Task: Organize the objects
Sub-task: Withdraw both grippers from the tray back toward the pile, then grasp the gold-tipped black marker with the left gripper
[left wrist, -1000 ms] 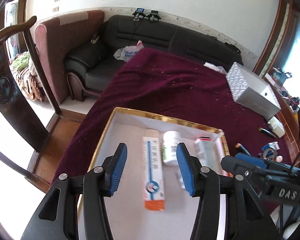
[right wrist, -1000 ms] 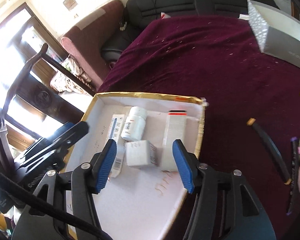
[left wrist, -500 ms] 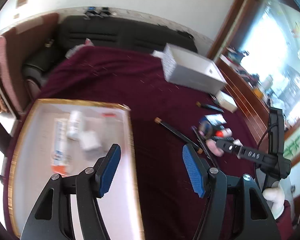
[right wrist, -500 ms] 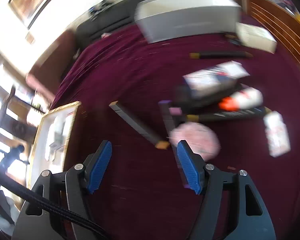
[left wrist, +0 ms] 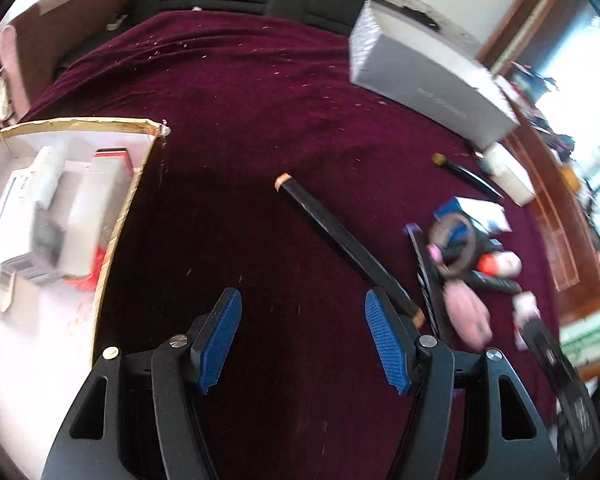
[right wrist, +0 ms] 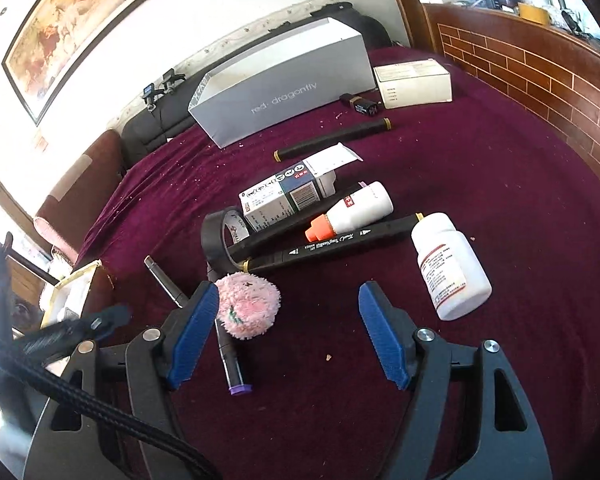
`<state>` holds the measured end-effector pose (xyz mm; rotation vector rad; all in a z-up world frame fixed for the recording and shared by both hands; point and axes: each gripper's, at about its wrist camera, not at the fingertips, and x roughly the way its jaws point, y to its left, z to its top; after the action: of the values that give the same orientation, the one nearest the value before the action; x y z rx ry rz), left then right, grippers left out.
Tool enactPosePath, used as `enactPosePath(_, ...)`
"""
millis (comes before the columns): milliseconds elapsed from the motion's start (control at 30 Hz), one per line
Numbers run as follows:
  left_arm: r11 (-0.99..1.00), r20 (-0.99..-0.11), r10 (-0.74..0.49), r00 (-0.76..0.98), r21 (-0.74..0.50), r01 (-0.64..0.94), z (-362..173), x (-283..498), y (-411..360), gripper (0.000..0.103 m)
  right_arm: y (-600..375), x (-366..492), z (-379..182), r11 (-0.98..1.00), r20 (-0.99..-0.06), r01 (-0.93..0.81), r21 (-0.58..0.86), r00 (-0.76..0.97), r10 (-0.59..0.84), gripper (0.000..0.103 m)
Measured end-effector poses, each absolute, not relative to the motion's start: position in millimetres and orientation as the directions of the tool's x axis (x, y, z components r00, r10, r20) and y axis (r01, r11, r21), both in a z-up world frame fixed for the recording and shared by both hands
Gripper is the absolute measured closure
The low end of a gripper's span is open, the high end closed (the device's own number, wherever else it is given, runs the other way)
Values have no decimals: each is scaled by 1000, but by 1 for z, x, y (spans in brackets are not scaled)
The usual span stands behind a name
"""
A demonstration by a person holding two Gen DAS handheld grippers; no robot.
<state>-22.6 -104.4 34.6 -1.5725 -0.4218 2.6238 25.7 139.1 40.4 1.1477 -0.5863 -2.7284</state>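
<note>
Right wrist view: the right gripper (right wrist: 286, 332), jaws spread and empty, has been swung from the tray to the loose clutter; a pink pompom (right wrist: 247, 305) lies just inside its left jaw.
Left wrist view: the left gripper (left wrist: 302, 338), jaws released, has been moved off the tray (left wrist: 118, 232) onto the counter's maroon cloth (left wrist: 240, 92).
Meaning: medicine boxes are already in the tray; a white bottle (right wrist: 449, 266) and black marker (right wrist: 332, 246) remain unsorted.
</note>
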Motion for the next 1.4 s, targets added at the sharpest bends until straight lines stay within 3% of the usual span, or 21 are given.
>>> enactPosePath(367,-987,-838,25,-545,-106,118,18,-53,-67,45,161,30,30,-860,-615,-11,511,-703,-356,30)
enactPosePath(533,-1000,-820,-11,-572,10,5,12,-46,-54,46,166,31,28,-842,-609,-24,539,-702,-370,30)
enactPosePath(600,-999,-816,20,-577,1,-36,14,-40,-56,72,165,32,28,-848,-614,-29,529,-703,-359,29)
enactPosePath(667,-998,-824,46,-565,-17,-57,18,-34,-61,91,164,31,27,-853,-625,-37,520,-698,-350,26)
enactPosePath(733,-996,-827,84,-556,-51,-76,21,-23,-70,92,164,31,25,-858,-633,-46,512,-695,-341,26)
enactPosePath(967,-999,-828,38,-560,-14,-46,19,-10,-77,91,163,29,22,-870,-651,-58,489,-689,-320,26)
enactPosePath(1067,-1000,-813,5,-582,12,-25,17,-15,-67,80,162,30,22,-879,-654,-63,473,-693,-302,26)
enactPosePath(1133,-999,-795,-14,-606,30,-16,15,-13,-61,78,162,30,21,-881,-658,-67,468,-692,-297,26)
enactPosePath(1233,-999,-800,42,-599,-33,-25,18,-9,-69,81,162,29,20,-886,-666,-73,457,-689,-286,26)
enactPosePath(1267,-998,-804,57,-593,-49,-29,19,-7,-73,92,162,29,20,-890,-671,-79,449,-687,-278,26)
enactPosePath(1400,-991,-804,129,-580,-129,-42,26,9,-85,92,160,28,18,-897,-684,-90,432,-681,-261,26)
